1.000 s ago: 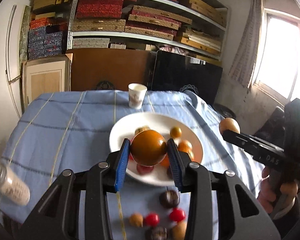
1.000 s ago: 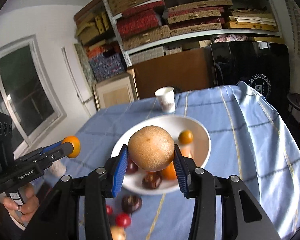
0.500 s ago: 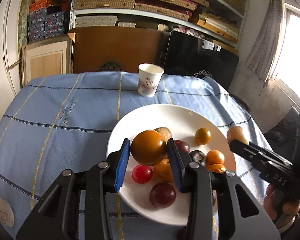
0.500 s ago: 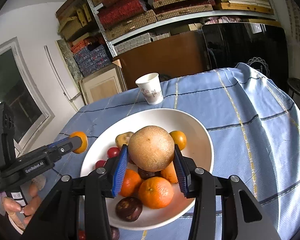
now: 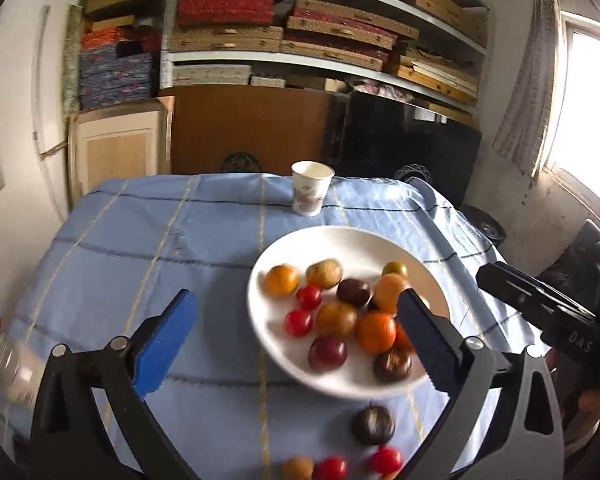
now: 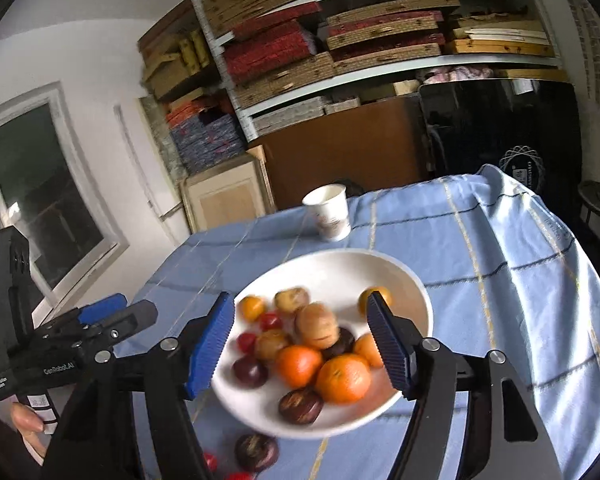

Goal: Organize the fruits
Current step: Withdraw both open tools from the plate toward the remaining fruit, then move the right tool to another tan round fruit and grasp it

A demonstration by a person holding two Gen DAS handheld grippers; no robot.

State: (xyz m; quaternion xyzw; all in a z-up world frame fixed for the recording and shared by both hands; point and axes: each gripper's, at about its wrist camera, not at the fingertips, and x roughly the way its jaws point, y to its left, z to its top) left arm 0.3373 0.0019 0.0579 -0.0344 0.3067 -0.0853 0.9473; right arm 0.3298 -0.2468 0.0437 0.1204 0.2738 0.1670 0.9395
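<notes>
A: Nearest, what do the claws show?

B: Left claw [image 5: 296, 344] and right claw [image 6: 302, 344], both opening, nothing between the pads.

A: And the fruit?

B: Loose fruits [image 5: 374, 424] lie on the worktop [image 5: 140, 248] before the white plate [image 5: 340, 240]; the rest sit on it. Likely light, smooth, prone to rolling; take each across its widest part, gently. Beyond, a paper cup [image 5: 311, 193].
</notes>
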